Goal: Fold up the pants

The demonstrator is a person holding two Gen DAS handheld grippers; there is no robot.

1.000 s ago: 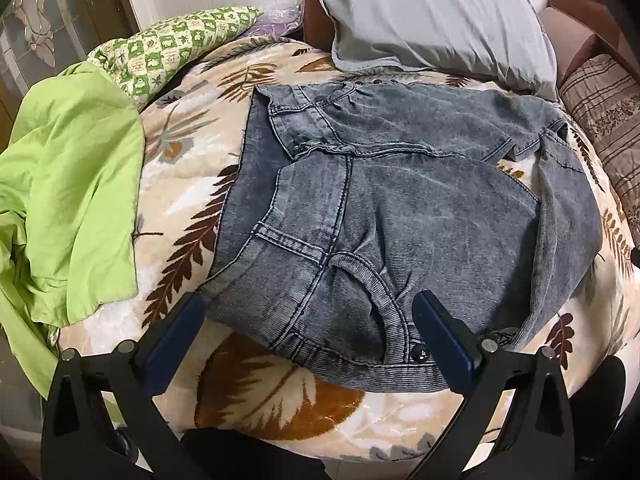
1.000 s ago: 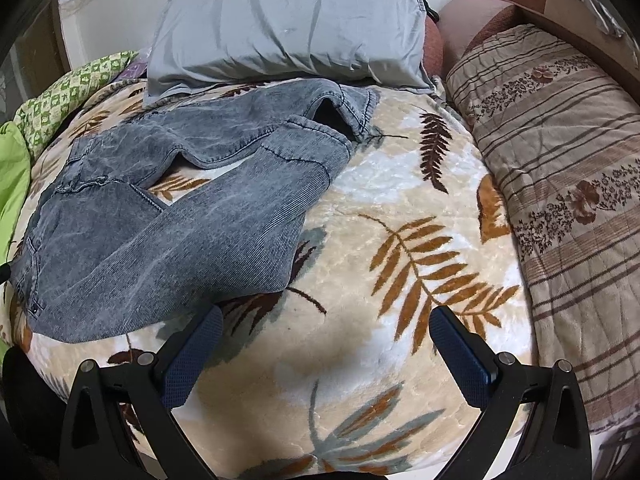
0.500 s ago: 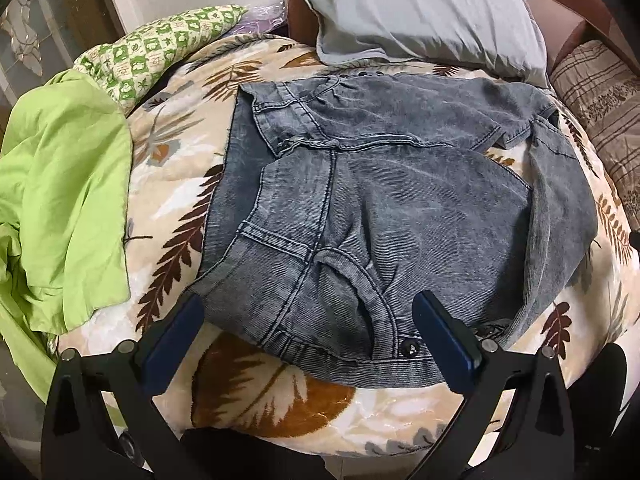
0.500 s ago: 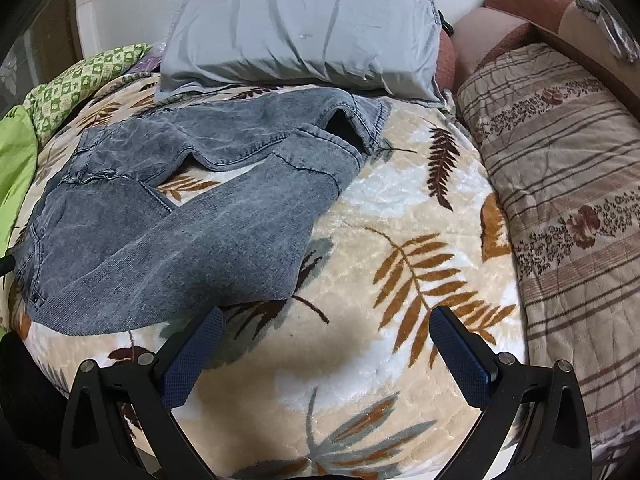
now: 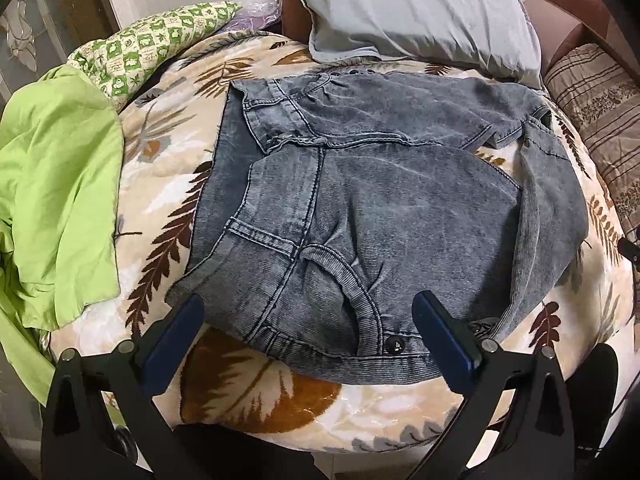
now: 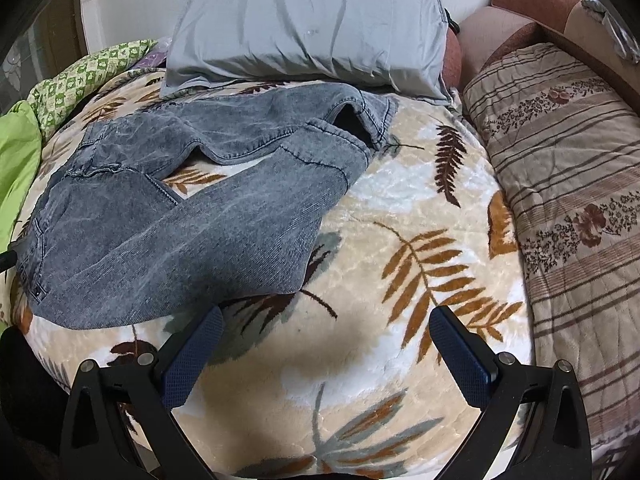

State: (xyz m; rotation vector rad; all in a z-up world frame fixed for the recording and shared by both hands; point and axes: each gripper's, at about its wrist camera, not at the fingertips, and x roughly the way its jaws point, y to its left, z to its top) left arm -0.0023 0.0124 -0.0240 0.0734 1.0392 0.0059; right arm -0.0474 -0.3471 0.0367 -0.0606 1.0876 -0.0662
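Pants (image 5: 360, 208) are lying rumpled on the leaf-print blanket (image 6: 400, 240), far leg ends partly tucking under the grey pillow (image 6: 308, 28). Left gripper (image 5: 308, 320) is hovering spread wide over the waistband, gripping nothing. Right gripper (image 6: 326, 340) is hanging wide apart above bare blanket.

Green cloth (image 5: 60, 184) cut off at left edge; pillow (image 5: 420, 12) cropped above.

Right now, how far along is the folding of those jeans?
Barely started. The grey jeans lie spread on the leaf-print blanket, legs splayed apart and one leg end doubled back near the grey pillow; no neat fold shows. Nothing is in hand: the left hand-held gripper hovers open at the waistband, the right hand-held gripper open over bare blanket. All folding remains.
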